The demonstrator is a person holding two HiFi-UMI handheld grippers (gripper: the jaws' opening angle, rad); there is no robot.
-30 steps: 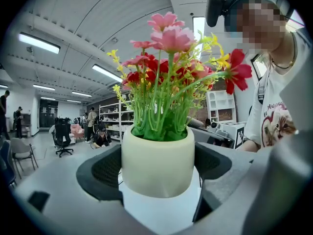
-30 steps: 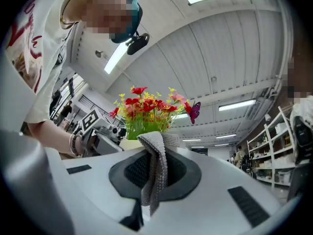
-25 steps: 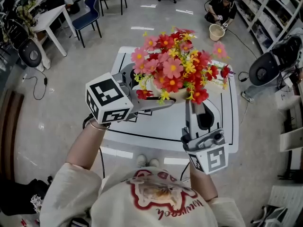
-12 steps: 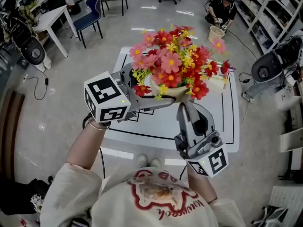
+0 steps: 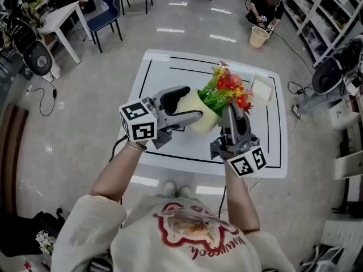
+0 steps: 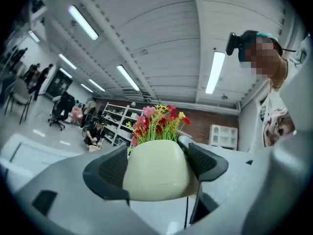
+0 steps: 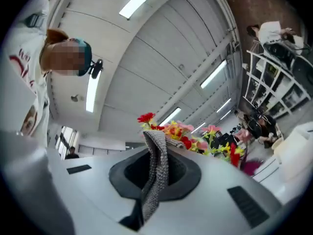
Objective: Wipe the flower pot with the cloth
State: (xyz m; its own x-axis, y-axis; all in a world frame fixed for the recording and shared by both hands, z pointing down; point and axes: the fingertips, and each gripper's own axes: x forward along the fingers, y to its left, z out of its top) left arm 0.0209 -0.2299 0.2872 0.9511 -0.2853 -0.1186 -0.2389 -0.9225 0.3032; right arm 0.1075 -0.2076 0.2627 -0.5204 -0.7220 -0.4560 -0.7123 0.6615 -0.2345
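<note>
Both hands have dropped in the last second. The flower pot (image 6: 157, 173) was up near the head camera with the blooms facing it. Now it's low over the white table (image 5: 148, 72), tipped on its side, flowers (image 5: 229, 89) pointing away to the right.

Left gripper (image 5: 191, 104) has the pot clamped across its cream body, jaws wide because the pot is wide. They've just been closing a notch with the pot between the pads, which reads to me as firming the grip.

Right gripper (image 5: 230, 113) is pinched fully together on the grey knit cloth (image 7: 157, 165). The cloth stands up out of the jaws with the flowers right behind it. The gripper's tip sits just beside the pot's rim end — I can't tell if the cloth touches the pot yet.

My read: setup is done, the pot wall is exposed, the wiping stroke is next. Risk is the cloth snagging the flowers.
</note>
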